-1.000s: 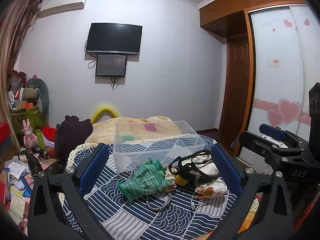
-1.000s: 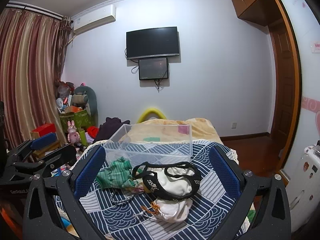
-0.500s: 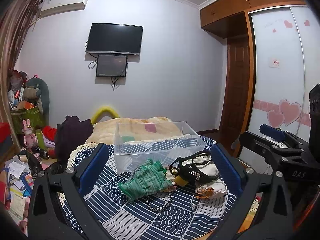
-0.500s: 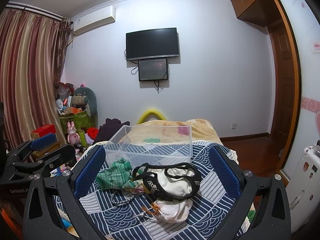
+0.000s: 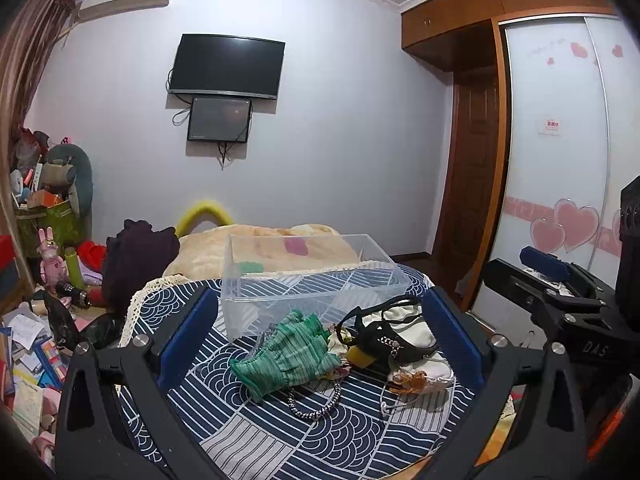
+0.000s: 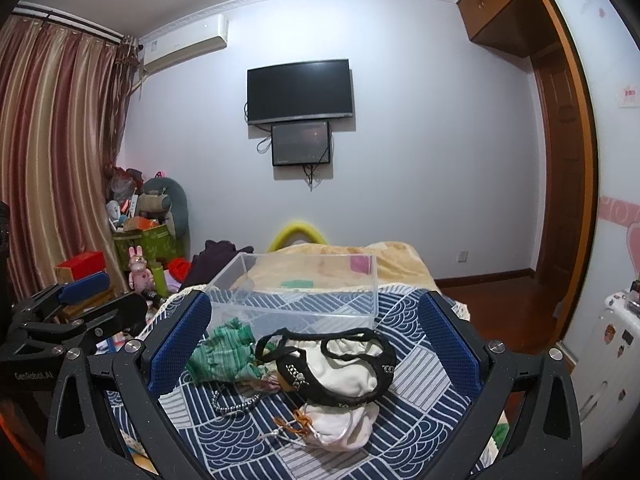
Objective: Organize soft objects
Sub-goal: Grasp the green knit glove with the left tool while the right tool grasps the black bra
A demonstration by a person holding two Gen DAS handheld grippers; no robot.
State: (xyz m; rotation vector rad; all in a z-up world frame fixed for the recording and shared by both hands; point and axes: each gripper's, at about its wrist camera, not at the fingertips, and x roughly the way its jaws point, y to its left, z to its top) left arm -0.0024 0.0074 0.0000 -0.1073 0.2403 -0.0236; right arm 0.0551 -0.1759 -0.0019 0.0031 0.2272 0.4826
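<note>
Green glove (image 5: 286,354) lies between the wide-spread left gripper (image 5: 320,344) fingers, untouched.

- A crumpled green knit glove (image 5: 286,358) lies just in front of the clear plastic bin (image 5: 308,280).
- Beside it lies a white-and-black pouch (image 6: 340,370), a small white bag (image 6: 344,424) in front of it.
- The bin stands upright.

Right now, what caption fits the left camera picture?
Open left gripper hovers over a green glove beside a clear box.
</note>
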